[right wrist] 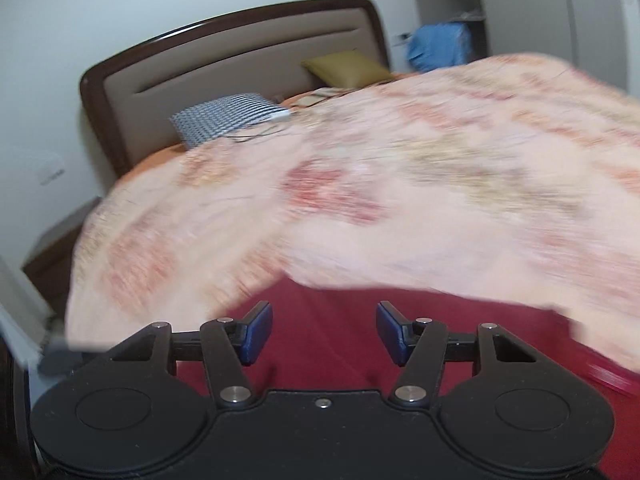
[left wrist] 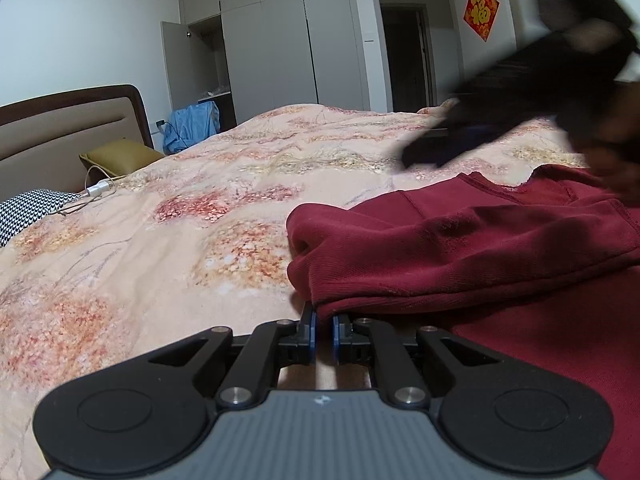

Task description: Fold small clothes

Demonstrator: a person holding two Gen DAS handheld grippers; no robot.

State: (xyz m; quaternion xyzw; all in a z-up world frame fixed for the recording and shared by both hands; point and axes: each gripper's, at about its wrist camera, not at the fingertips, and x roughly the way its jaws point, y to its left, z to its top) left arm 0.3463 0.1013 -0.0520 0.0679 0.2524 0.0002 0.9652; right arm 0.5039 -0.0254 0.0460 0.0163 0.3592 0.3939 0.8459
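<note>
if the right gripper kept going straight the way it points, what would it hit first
Most likely the dark red garment lying under and ahead of the open right gripper, then the floral bedspread; blur makes depth uncertain.

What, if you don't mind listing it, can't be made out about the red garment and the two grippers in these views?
- Left wrist view: the red garment runs off the right edge, so its type is unclear.
- Left wrist view: the right gripper is a dark motion-blurred shape; its fingers can't be read there.
- Right wrist view: the bedspread and garment are smeared by motion, hiding folds.
</note>
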